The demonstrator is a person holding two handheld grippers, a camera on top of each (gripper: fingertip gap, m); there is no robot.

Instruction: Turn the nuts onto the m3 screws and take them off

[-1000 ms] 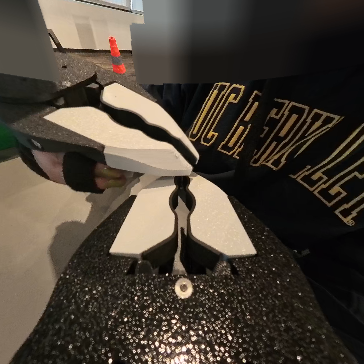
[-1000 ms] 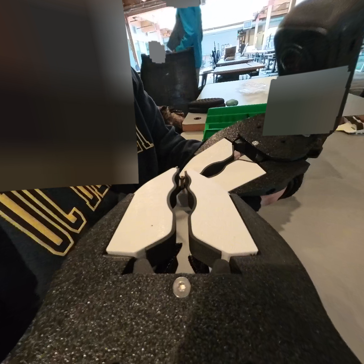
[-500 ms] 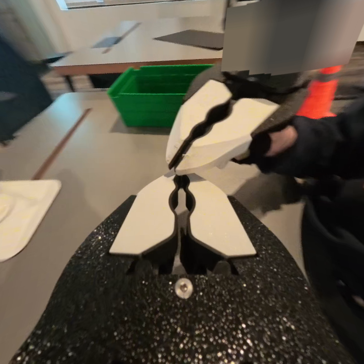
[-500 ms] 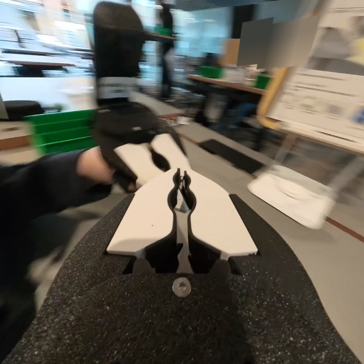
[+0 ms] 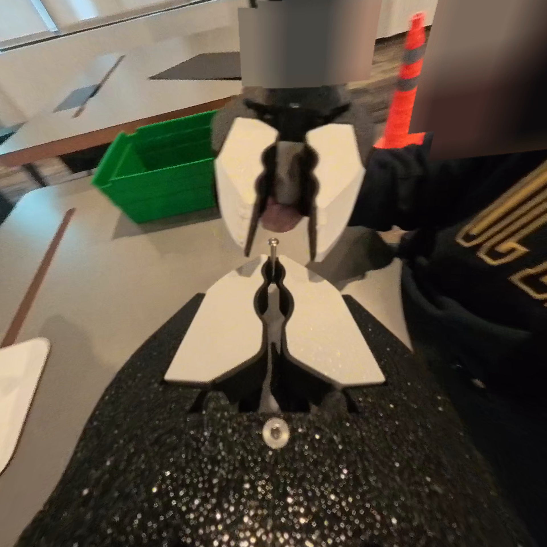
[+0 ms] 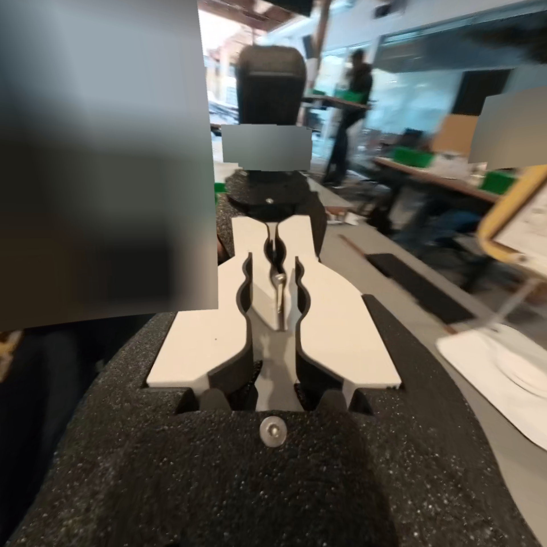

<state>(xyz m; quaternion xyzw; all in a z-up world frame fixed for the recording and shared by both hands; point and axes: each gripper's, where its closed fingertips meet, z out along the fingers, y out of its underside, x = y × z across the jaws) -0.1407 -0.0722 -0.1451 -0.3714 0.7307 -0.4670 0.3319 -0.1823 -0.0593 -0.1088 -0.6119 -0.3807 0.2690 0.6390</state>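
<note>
In the left wrist view my left gripper (image 5: 273,262) is shut on a thin metal screw (image 5: 272,251), which sticks out past its tips with the head outward. My right gripper (image 5: 280,252) faces it head-on, open, its tips on either side of the screw head without touching it. In the right wrist view my right gripper (image 6: 273,260) is open and empty. The left gripper (image 6: 279,325) points into its gap and holds the screw (image 6: 279,296) between the right fingers. I see no nut in either view.
A green bin (image 5: 159,177) stands behind on the grey table (image 5: 118,281). An orange cone (image 5: 411,74) is at the far right. A white tray (image 6: 503,370) lies at the side, a black mat (image 6: 414,284) beyond it. The holder's dark sweatshirt (image 5: 473,281) is close by. The tips of one gripper are about 5 cm away from the tips of the other.
Both grippers swung round from crossing at an angle to facing tip to tip. The right gripper went from shut to open. The screw now shows in the left gripper.
</note>
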